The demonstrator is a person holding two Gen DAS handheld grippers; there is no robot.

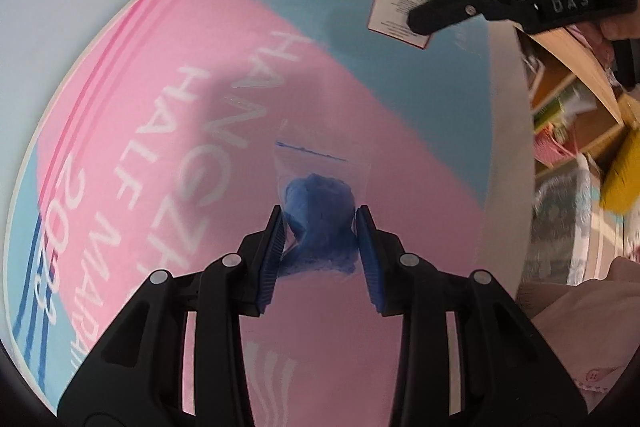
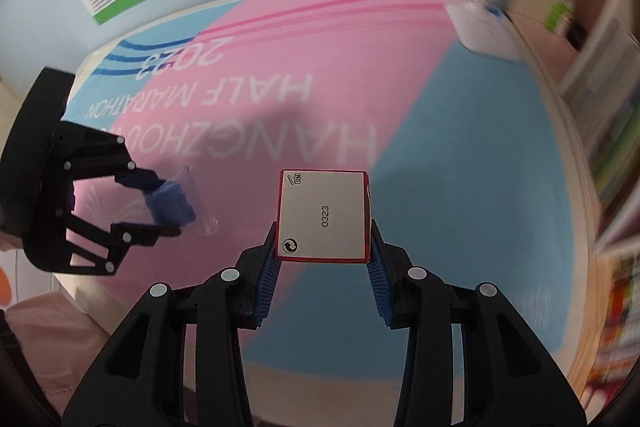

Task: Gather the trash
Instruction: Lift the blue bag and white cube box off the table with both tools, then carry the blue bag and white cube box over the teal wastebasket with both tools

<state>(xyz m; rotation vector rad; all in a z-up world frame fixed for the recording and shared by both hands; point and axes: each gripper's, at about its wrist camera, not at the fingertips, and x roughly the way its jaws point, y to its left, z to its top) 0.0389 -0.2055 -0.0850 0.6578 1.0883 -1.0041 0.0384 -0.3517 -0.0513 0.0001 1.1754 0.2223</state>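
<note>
- The left tongs [image 1: 320, 223] are clamped on a clear bag of blue stuff [image 1: 320, 223], centre of the left view, above the pink-and-blue surface [image 1: 160, 107]; the thin, slick plastic could slip free.
- The right tongs [image 2: 323, 239] grip a small red-edged box [image 2: 323, 215], mid-frame in their own view, only by its lower edges; a quick swing might tip it out.
</note>
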